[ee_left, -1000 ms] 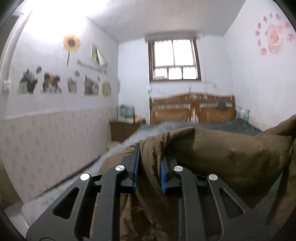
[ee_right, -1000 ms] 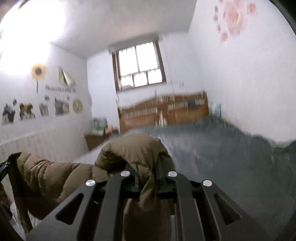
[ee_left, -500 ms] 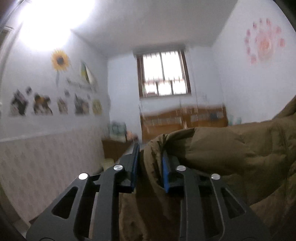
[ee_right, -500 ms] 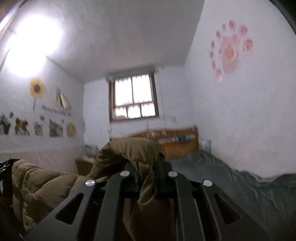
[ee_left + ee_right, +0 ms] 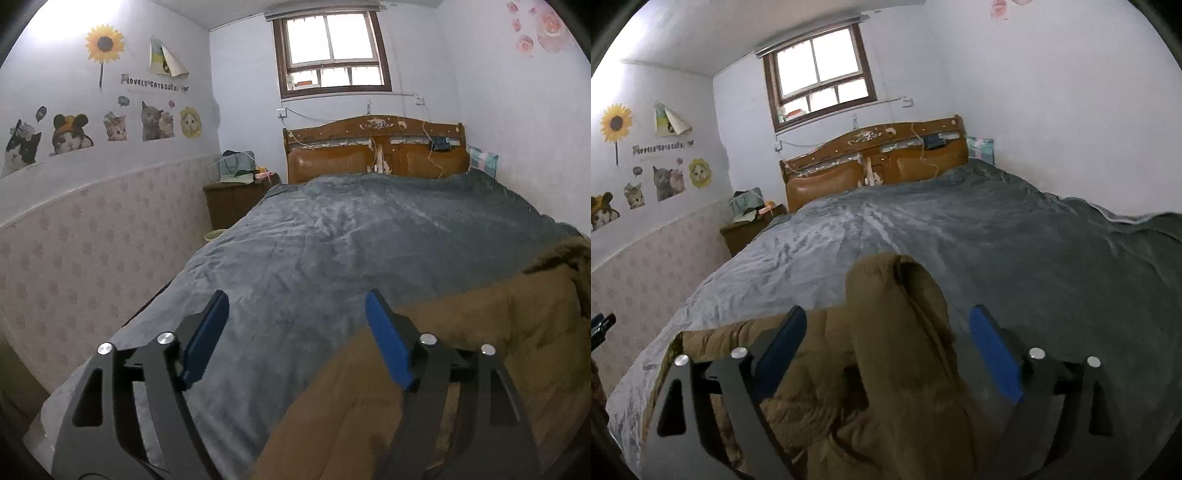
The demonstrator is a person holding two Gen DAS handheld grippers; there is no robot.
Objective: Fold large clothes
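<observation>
Brown coat lying on grey blanket; wooden headboard beyond. Left gripper spread wide, empty. Right gripper spread wide, straddling coat.

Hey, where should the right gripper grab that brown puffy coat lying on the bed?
Probably the raised sleeve-like roll of the brown coat, taken from above. It humps up off the blanket directly between the open right gripper, narrow enough to fit its fingers.
</observation>
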